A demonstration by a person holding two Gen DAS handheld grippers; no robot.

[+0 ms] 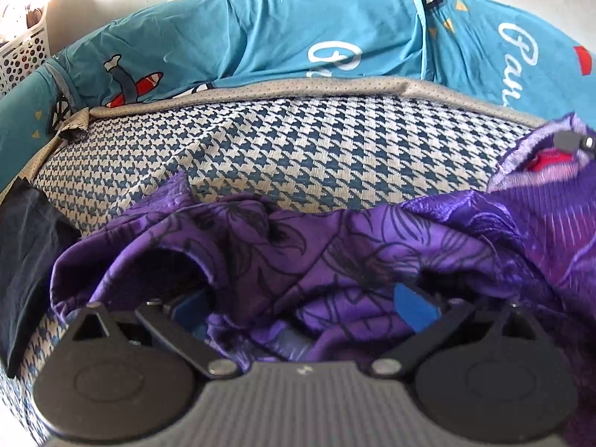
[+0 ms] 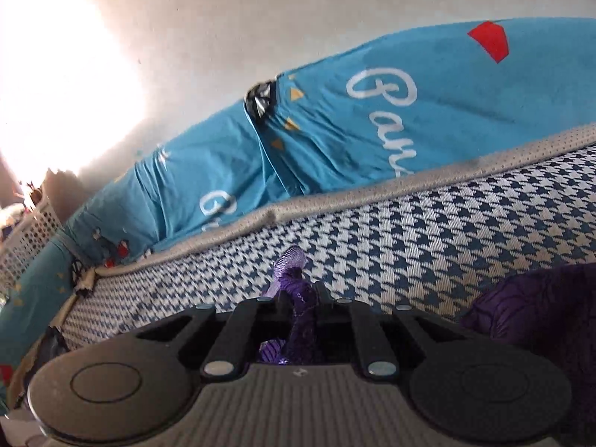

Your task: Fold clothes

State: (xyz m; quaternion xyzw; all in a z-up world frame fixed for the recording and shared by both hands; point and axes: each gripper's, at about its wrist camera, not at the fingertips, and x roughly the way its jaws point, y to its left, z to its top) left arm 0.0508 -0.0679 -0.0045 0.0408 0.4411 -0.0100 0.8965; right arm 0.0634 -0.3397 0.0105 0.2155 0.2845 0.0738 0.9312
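A purple garment (image 1: 335, 246) with dark flower outlines lies bunched on the houndstooth mattress (image 1: 298, 141). It drapes over and between the fingers of my left gripper (image 1: 301, 309). The left jaws stand wide apart, and one blue pad (image 1: 413, 305) shows bare under the cloth. My right gripper (image 2: 298, 298) is shut on a thin twisted edge of the purple garment (image 2: 294, 279), which sticks up between its fingertips. In the left wrist view the right gripper (image 1: 573, 143) shows at the far right, lifting that edge. More purple cloth (image 2: 540, 316) lies to its right.
A turquoise printed sheet (image 1: 298, 37) is heaped along the back of the mattress against a white wall. A dark garment (image 1: 26, 260) lies at the left edge. A white perforated basket (image 1: 22, 56) stands at the far left. Bare mattress (image 2: 447, 223) lies between cloth and sheet.
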